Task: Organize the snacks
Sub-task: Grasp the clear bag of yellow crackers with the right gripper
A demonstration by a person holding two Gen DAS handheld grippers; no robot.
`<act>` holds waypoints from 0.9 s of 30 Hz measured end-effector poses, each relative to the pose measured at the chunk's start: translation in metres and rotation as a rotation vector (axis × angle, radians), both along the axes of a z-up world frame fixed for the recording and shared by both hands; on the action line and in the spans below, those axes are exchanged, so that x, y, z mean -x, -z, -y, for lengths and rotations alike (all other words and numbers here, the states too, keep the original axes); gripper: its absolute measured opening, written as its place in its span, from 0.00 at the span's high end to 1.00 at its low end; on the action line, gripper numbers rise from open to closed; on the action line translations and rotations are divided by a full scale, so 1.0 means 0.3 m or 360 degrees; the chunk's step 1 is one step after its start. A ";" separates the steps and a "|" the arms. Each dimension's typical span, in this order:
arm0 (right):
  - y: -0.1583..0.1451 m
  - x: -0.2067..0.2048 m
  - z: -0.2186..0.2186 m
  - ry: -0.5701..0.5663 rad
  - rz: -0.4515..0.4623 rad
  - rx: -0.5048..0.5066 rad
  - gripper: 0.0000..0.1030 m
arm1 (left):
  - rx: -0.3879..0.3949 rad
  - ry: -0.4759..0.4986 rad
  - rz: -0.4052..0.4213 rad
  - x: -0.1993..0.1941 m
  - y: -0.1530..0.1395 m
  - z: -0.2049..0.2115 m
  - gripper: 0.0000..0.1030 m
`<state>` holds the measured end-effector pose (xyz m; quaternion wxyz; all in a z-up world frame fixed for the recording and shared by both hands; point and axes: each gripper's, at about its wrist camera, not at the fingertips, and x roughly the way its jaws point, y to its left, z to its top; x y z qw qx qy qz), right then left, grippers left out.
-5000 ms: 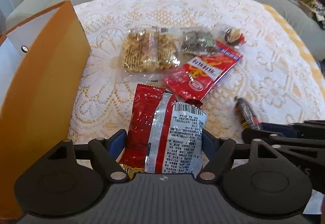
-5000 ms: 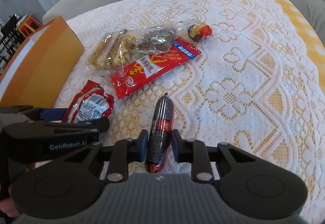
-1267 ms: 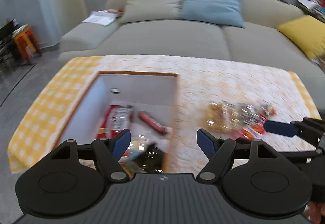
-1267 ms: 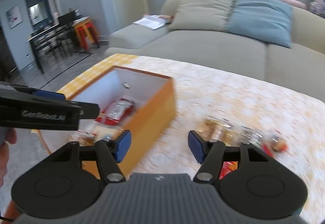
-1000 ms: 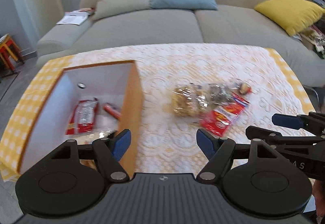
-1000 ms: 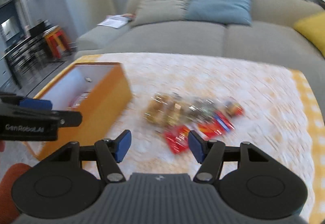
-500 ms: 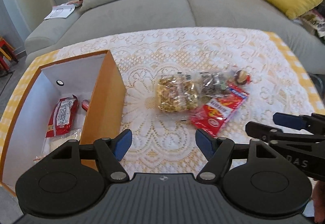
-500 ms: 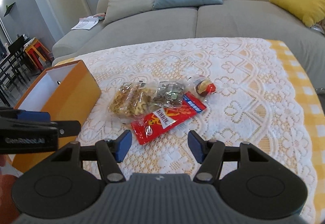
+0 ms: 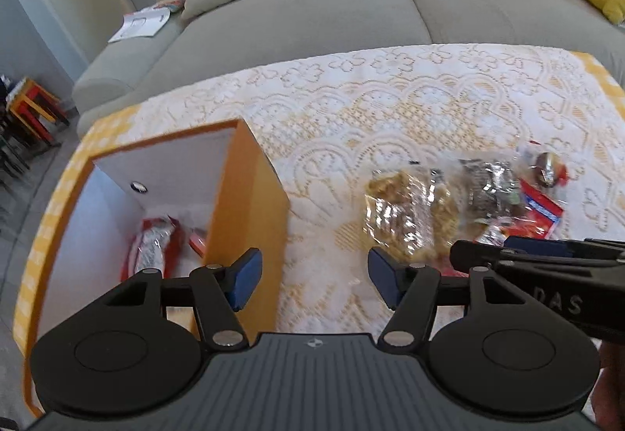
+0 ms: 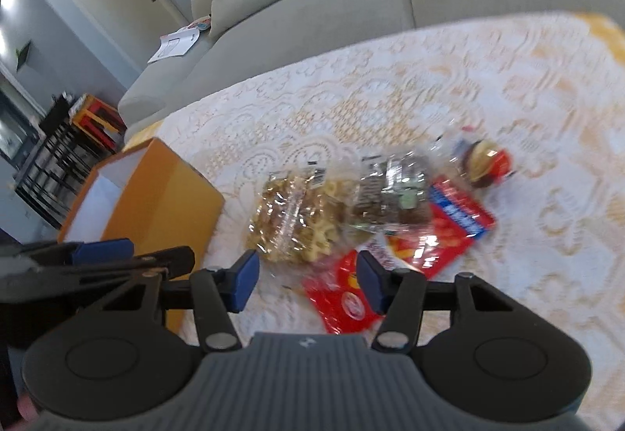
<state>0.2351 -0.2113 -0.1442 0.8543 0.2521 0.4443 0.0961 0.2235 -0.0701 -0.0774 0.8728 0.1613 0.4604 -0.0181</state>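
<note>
My left gripper [image 9: 314,274] hovers over the lace tablecloth beside the orange box [image 9: 250,204], jaws closing with nothing between them. A red packet [image 9: 154,247] and a small sausage [image 9: 197,241] lie inside the box. My right gripper [image 10: 308,280] hangs over the near end of the long red packet [image 10: 441,239], jaws closing, pads not touching it. Behind it lie a clear bag of yellow snacks [image 10: 297,224], a dark snack bag [image 10: 394,196] and a round wrapped candy [image 10: 488,161]. Each gripper shows side-on in the other's view: the right gripper [image 9: 484,251], the left gripper [image 10: 156,257].
The table [image 9: 429,106] carries a white lace cloth over yellow check. A grey sofa [image 9: 312,13] with cushions runs along its far side. The orange box [image 10: 164,196] stands at the table's left end; stools and dark furniture stand on the floor beyond.
Both grippers let go of the red packet and the sausage, which now lie in the box. Both have since swung right and down towards the snack pile, jaws narrower.
</note>
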 end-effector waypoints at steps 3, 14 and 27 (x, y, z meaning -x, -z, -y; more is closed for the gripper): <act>0.040 -0.047 -0.005 0.0029 -0.0060 -0.0065 0.48 | -0.0048 0.0015 0.0015 -0.024 0.008 0.009 0.32; 0.108 -0.100 -0.049 0.0016 -0.0148 -0.0055 0.78 | -0.0075 -0.0022 -0.0059 -0.071 0.059 0.014 0.32; 0.005 0.014 -0.027 -0.0179 0.0020 0.0053 1.00 | -0.0047 -0.0082 -0.0129 -0.002 0.048 -0.001 0.32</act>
